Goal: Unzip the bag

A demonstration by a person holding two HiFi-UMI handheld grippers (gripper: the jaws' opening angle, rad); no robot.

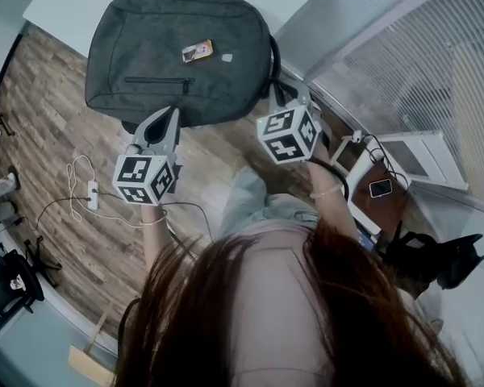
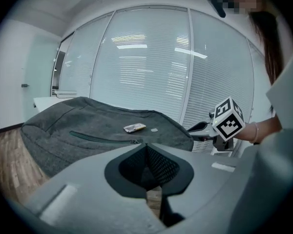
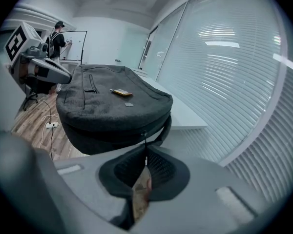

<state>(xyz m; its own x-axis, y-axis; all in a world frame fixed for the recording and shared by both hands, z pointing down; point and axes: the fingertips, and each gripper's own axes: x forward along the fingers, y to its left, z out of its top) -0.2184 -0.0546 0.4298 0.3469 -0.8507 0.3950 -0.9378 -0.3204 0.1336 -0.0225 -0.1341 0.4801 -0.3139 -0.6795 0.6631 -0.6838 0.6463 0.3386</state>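
Just one grey bag (image 1: 177, 55), up at 12 o'clock on the white counter (image 1: 64, 6) with its near edge hanging off. It's soft, floppy fabric, so I'd guess it bunches and slides unless you brace it right beside the zip. Two grippers: the right hand-held gripper (image 3: 145, 148), at the bag's 3 o'clock, looks pinched on the main zipper pull (image 3: 145, 139), while the left hand-held gripper (image 2: 146, 146), at 6 o'clock, is pressed together on nothing; two zips show, counting the front pocket zip (image 1: 157, 80).
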